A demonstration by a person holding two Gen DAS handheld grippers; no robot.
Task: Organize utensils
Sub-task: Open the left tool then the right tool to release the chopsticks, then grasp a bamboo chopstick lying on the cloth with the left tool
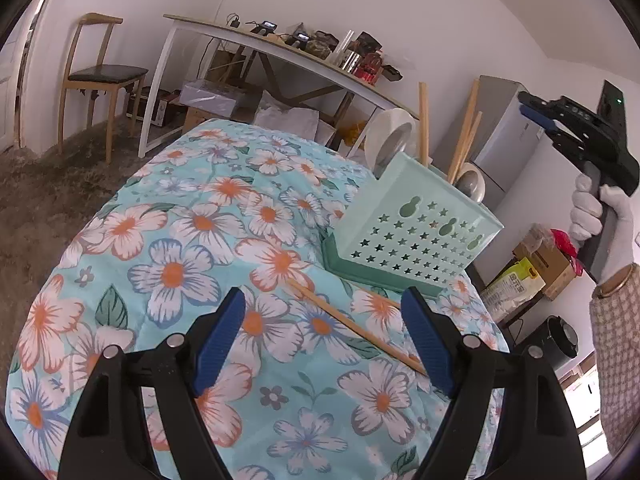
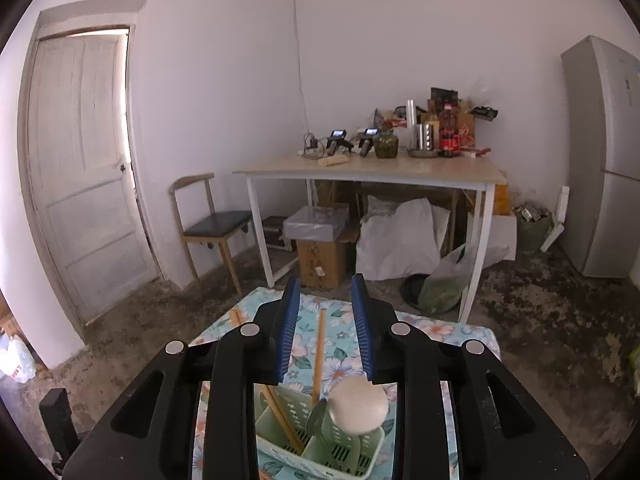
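Where the left hand-held gripper (image 1: pixel 323 340) hovers low over the floral surface (image 1: pixel 172 240), its blue pads (image 1: pixel 218 338) stand wide apart, released, nothing between them.

- Loose chopstick (image 1: pixel 356 326): flat on the surface, just ahead of the left gripper. It runs diagonally from near the caddy's base toward the right-hand pad, its near end passing behind that pad.
- Caddy (image 1: pixel 416 232): pale green, star-punched wall, on a darker green base. It stands beyond the left gripper, ahead and to its right, looking tilted in the fisheye view.
- Caddy contents: chopsticks (image 1: pixel 464 136) upright in it, a white ladle (image 1: pixel 390 138) at its far left corner, a spoon bowl (image 1: pixel 472 186) at its right rim.
- Right hand-held gripper (image 2: pixel 325 320): high above the caddy (image 2: pixel 320 448), which shows directly beneath it in its own view. Pads (image 2: pixel 289 332) partly apart, released, gripping nothing. One chopstick (image 2: pixel 319 354) stands up from the caddy in the gap between them, touching neither pad. Another chopstick (image 2: pixel 282 420) leans in a left compartment. The ladle's rounded bowl (image 2: pixel 358 406) sits just below the right pad.
- Right hand (image 1: pixel 600 224): white glove, wrapped round the grip of the right gripper (image 1: pixel 534 110), seen to the right of and above the left gripper. Gripper points left toward the caddy's upper end. Checked sleeve (image 1: pixel 616 360) and a bangle at the wrist.
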